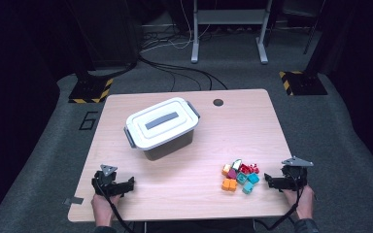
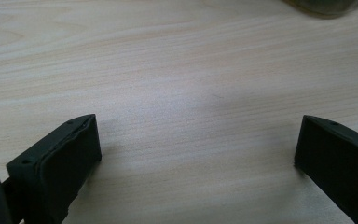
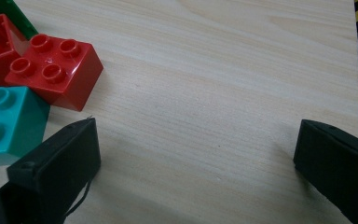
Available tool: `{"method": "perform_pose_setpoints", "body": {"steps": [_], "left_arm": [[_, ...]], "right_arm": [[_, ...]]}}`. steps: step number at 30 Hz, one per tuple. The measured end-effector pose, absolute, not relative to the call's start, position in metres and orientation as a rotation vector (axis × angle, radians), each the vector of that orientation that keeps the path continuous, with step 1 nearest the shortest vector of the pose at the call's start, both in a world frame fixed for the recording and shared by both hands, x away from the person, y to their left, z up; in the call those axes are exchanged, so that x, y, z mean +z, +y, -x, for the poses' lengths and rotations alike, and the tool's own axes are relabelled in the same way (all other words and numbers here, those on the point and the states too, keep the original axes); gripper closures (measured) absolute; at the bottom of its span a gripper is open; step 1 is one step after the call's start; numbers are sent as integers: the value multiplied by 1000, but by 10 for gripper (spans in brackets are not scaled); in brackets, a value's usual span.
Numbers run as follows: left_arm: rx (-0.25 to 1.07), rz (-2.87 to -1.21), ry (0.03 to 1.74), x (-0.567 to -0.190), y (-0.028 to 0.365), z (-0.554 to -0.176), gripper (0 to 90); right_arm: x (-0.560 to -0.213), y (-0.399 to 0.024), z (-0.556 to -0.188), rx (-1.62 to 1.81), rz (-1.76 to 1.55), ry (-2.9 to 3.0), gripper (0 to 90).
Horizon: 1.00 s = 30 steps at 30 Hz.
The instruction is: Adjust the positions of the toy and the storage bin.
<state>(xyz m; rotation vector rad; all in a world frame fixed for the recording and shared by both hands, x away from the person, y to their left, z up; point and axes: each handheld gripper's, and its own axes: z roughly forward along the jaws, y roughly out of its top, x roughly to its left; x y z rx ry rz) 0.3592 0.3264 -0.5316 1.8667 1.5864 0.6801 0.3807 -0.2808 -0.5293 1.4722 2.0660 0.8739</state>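
pale wood table [image 1: 184, 165] on grey carpet [image 1: 335, 131]; dark room; left gripper [image 1: 126, 185], right gripper [image 1: 268, 181] released, empty

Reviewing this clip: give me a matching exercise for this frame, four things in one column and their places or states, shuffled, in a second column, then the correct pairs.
Things:
1. White-lidded plastic storage box with grey latches
2. Pile of coloured plastic building bricks
3. Left hand-held gripper
4. Small dark round hole in the wooden table top

Places or states:
A. Near the table's far edge, beyond the box
B. Jaws open over bare wood at the near left
C. Lid on, toward the far left of the middle of the table
D. Near right, just beside the right hand-held gripper

Pairs: 1-C, 2-D, 3-B, 4-A
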Motion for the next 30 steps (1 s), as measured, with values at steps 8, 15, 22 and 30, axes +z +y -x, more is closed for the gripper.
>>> {"method": "perform_pose_setpoints", "body": {"steps": [8,15,22,30], "left_arm": [[669,-1866,1576,-532,325,-359,0],[698,-1885,1557,-531,322,-358,0],[700,-1902,1531,-527,320,-359,4],[678,-1883,1451,-497,311,-364,8]], "right_arm": [[-529,-281,-381,873,-1472,2067,0],[-529,-281,-381,870,-1470,2066,0],[-529,-281,-381,873,-1472,2067,0],[-529,-281,-381,873,-1472,2067,0]]}}
